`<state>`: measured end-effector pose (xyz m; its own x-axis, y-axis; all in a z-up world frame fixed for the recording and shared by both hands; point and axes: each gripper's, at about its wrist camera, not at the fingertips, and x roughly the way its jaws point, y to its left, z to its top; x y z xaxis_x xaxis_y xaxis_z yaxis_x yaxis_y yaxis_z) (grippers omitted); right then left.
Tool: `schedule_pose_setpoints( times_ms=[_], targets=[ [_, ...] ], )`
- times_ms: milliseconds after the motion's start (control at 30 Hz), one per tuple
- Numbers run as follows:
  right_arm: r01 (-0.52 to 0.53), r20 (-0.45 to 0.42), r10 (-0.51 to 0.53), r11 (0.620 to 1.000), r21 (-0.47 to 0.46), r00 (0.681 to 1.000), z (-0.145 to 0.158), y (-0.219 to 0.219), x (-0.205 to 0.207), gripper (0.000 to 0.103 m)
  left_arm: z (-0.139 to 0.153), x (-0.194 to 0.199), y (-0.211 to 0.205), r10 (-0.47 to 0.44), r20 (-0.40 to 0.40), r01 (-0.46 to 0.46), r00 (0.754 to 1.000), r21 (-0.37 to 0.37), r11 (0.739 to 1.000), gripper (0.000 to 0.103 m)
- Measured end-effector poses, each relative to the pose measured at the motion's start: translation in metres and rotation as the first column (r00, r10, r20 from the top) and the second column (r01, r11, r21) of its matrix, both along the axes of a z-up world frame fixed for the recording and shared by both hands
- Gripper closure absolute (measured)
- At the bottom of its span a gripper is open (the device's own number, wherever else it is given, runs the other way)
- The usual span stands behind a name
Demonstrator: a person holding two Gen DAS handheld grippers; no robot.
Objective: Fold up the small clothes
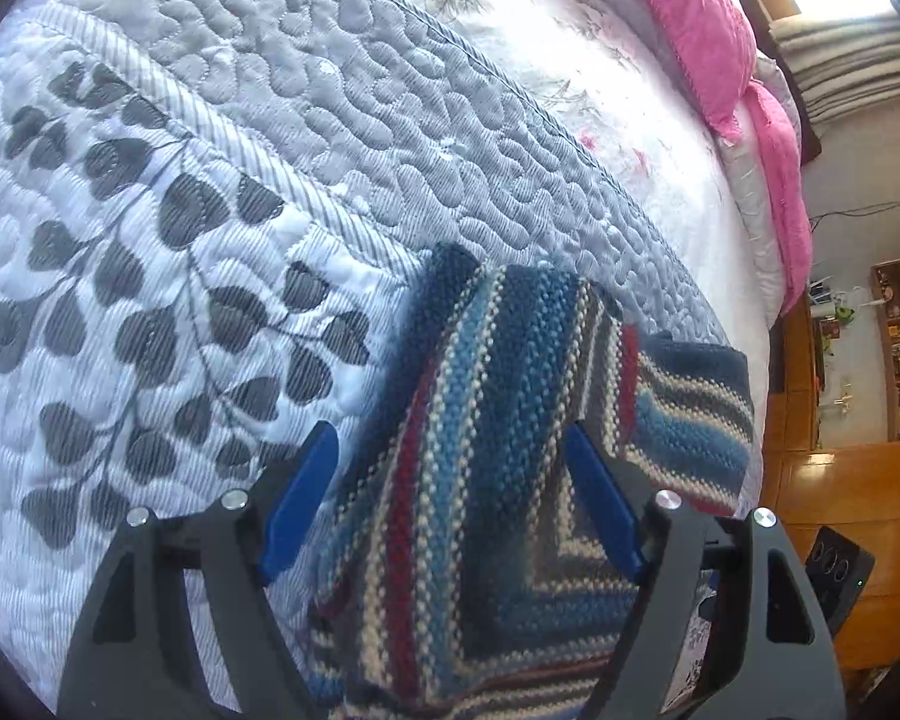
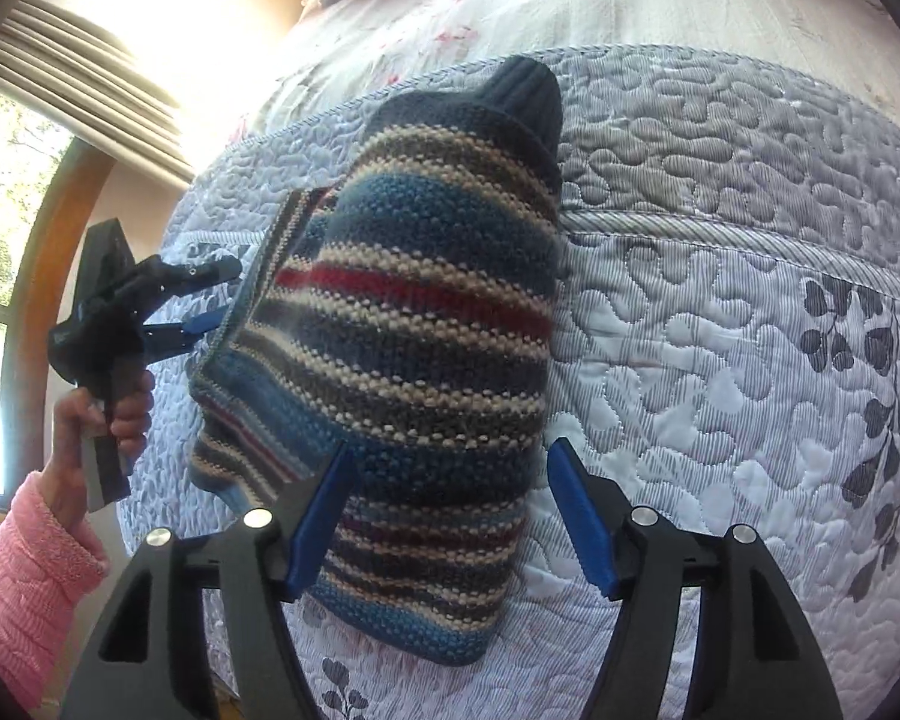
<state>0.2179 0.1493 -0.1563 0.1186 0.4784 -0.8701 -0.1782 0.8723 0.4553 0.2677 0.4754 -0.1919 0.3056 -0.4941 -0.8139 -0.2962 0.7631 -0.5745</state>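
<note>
While L gripper [image 2: 222, 300] jaws gape, sweater [image 2: 414, 324] lies flat.

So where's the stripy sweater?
The sweater lies on the quilt, between both open hand-held grippers; in the right wrist view the left one is at its left edge.

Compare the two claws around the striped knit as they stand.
The left claw meets the striped knit at its raised edge; the right claw hangs over its lower end. The left claw's gap looks narrower in the right wrist view; the right claw's is wide. Both are open, with blue pads.
</note>
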Motion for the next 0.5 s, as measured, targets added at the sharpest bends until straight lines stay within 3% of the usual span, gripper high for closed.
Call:
schedule_pose_setpoints(
  times_ms=[67, 133, 233, 300, 333, 433, 500],
  targets=[
    [0.009, -0.009, -0.009, 1.000, 0.014, 1.000, -0.007, 0.002, 0.002, 0.033, -0.004, 0.009, -0.007, -0.019, -0.004, 0.019, 1.000, -0.017, 1.000, 0.040],
    [0.016, -0.014, -0.016, 1.000, 0.025, 1.000, -0.010, -0.002, 0.000, 0.032, -0.005, 0.013, -0.016, -0.048, 0.002, 0.048, 0.999, -0.007, 0.999, 0.071],
    [0.013, -0.014, -0.013, 0.999, 0.030, 1.000, -0.011, -0.001, 0.003, 0.031, 0.011, 0.008, -0.020, -0.031, 0.080, 0.027, 0.996, 0.050, 0.998, 0.092],
    [0.008, -0.013, -0.008, 0.999, 0.037, 1.000, -0.014, 0.001, 0.006, 0.031, 0.026, -0.004, -0.012, 0.020, 0.171, -0.035, 0.985, 0.085, 0.996, 0.092],
    [0.007, -0.014, -0.006, 0.999, 0.038, 1.000, -0.015, 0.001, 0.007, 0.030, 0.026, -0.007, -0.009, 0.030, 0.178, -0.049, 0.984, 0.105, 0.993, 0.092],
    [-0.001, -0.018, 0.002, 0.999, 0.037, 1.000, -0.020, 0.003, 0.010, 0.029, -0.003, -0.010, -0.003, 0.025, 0.082, -0.033, 0.996, 0.100, 0.994, 0.091],
    [-0.005, -0.014, 0.005, 0.999, 0.032, 1.000, -0.021, 0.004, 0.011, 0.028, -0.008, -0.010, -0.001, 0.012, 0.073, -0.016, 0.997, 0.064, 0.998, 0.088]
  ],
)
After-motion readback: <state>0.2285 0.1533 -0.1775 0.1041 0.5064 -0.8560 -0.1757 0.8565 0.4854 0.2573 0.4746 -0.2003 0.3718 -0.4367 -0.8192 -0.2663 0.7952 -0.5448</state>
